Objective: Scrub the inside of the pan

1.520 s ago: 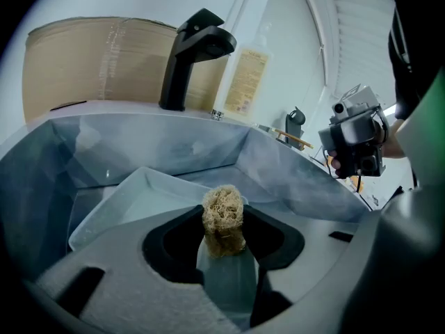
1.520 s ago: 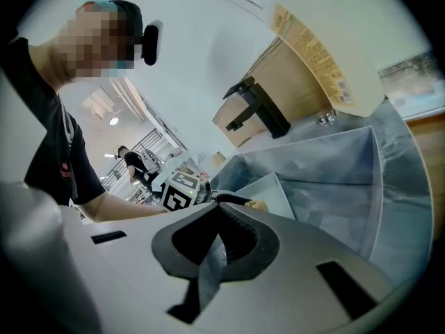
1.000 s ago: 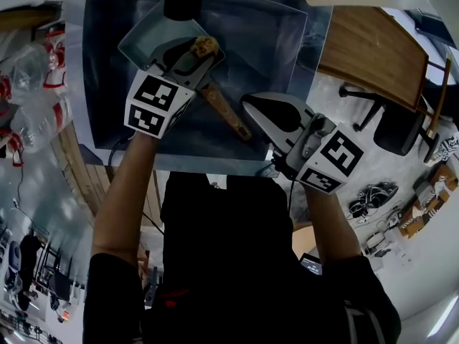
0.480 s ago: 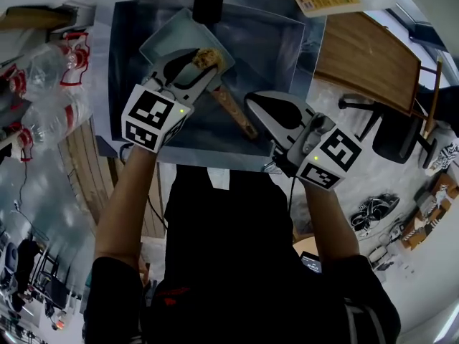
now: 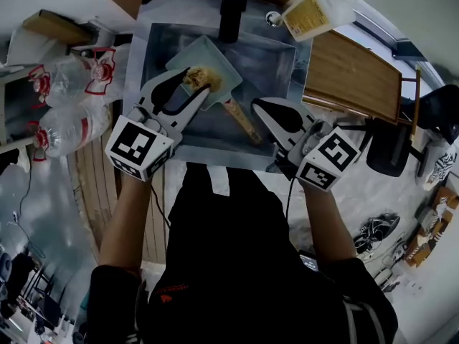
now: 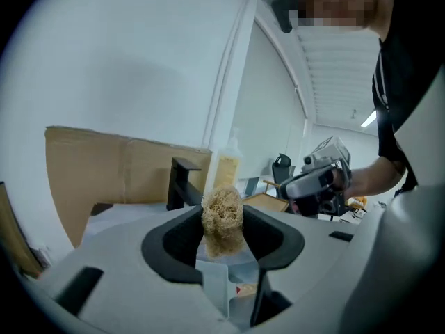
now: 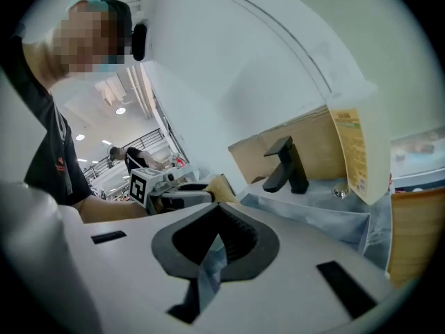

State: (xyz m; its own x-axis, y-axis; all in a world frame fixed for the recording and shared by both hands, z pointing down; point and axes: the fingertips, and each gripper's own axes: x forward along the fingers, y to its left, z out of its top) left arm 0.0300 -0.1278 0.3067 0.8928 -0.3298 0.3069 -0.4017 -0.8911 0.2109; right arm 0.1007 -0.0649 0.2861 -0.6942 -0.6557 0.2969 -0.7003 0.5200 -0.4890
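Note:
A pale blue square pan [image 5: 219,67] with a wooden handle [image 5: 242,120] lies in the steel sink [image 5: 283,63]. My left gripper [image 5: 192,82] reaches over the pan and is shut on a tan fibrous scrubber [image 5: 196,74], which sits over the pan's inside. In the left gripper view the scrubber [image 6: 222,218] is pinched between the black jaws of my left gripper [image 6: 222,223]. My right gripper [image 5: 257,104] hovers just right of the handle, shut and empty; its jaws meet in the right gripper view [image 7: 214,218].
A black faucet [image 5: 234,6] stands at the sink's back, a soap bottle [image 5: 315,9] at the back right. Plastic water bottles [image 5: 68,99] lie left of the sink. A wooden board [image 5: 351,74] and a black chair [image 5: 391,145] are on the right.
The view has shifted, so the sink sits lower in frame. The scrubber in my left gripper has moved from the pan's right rim toward its middle. My right gripper stays by the handle.

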